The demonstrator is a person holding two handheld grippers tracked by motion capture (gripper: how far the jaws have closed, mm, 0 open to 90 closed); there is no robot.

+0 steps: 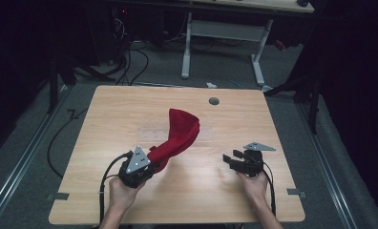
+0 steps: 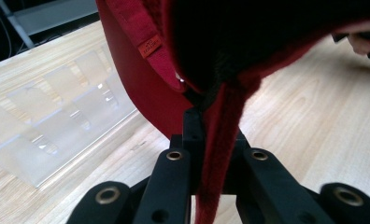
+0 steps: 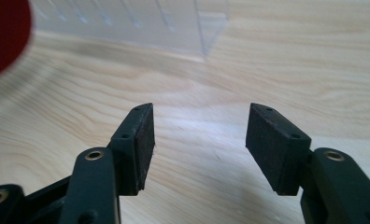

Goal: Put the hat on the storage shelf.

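Left gripper (image 1: 151, 164): held in the person's left hand (image 1: 122, 193) near the table's front-left part; jaws together, clamped on an edge of the red cloth (image 1: 180, 133). In the left gripper view the cloth (image 2: 230, 56) rises from between the black jaws and drapes over the camera, a small orange label (image 2: 149, 45) stitched to its hem

Red cloth: one end pinched at the left gripper, the rest lifted and arching away toward the table's middle, its far fold hanging or resting there; whether that fold touches the wood cannot be told. A sliver of it (image 3: 5, 32) shows at the top-left corner of the right gripper view

Clear plastic tray (image 2: 57, 126): lies flat near the table's centre, just behind the cloth, ribbed, nothing in it; its corner (image 3: 206, 28) lies ahead of the right gripper

Right gripper (image 1: 231, 159): held in the person's right hand (image 1: 254, 183) near the front-right part of the table (image 1: 130, 100); jaws apart, nothing between them, pointing leftward toward the cloth, well apart from it; bare wood lies under the pads (image 3: 143, 144)

Progress, as judged: cloth picked up at one edge only; a second grip by the free gripper and any spreading, folding or placing appear not yet done
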